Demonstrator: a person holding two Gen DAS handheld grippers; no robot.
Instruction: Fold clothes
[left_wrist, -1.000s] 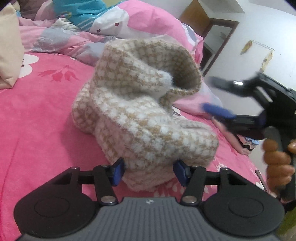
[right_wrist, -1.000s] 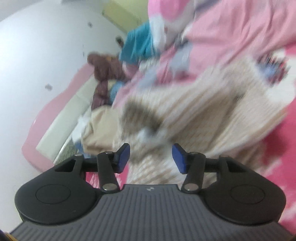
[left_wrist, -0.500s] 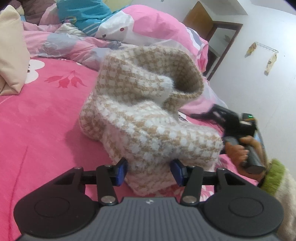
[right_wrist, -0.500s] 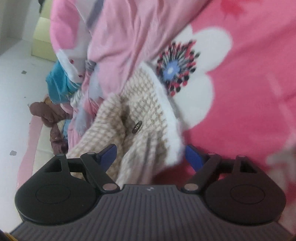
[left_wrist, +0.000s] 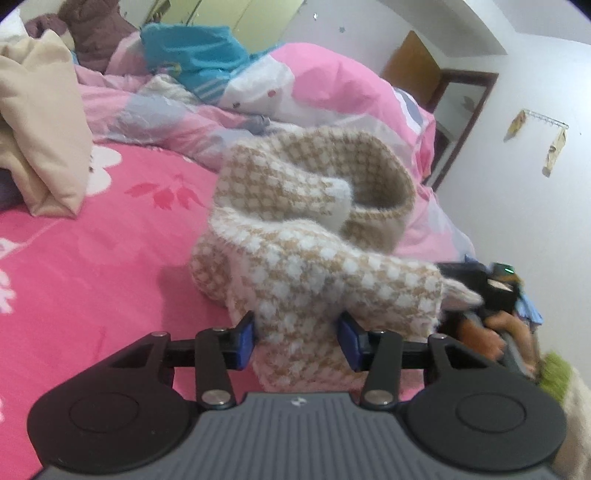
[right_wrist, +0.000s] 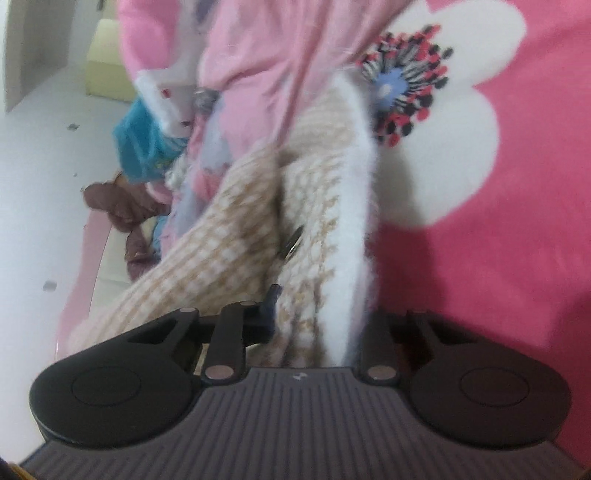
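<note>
A beige-and-white checked knit cardigan (left_wrist: 295, 229) lies bunched on the pink flowered bedsheet (left_wrist: 92, 258). My left gripper (left_wrist: 297, 341) has the near fold between its blue pads (left_wrist: 245, 339); its jaws are closing and both pads touch the fabric. In the right wrist view the cardigan's button edge (right_wrist: 321, 229) with its fuzzy white trim runs into my right gripper (right_wrist: 314, 317). Those jaws are closing too and pinch the fabric; the right pad is hidden behind the trim. From the left wrist view, the right gripper (left_wrist: 480, 291) sits at the cardigan's far right corner, held by a hand (left_wrist: 491, 332).
A beige pillow (left_wrist: 40, 129) lies at the left. A pink quilt (left_wrist: 325, 85) is heaped behind the cardigan, with a teal garment (left_wrist: 195, 59) and a brown one (left_wrist: 92, 29) on it. A wooden door frame (left_wrist: 458, 118) and white wall stand past the bed's right edge.
My right gripper came down to the cardigan's button edge, opened wide, then closed on it. My left jaws narrowed onto the near fold.
</note>
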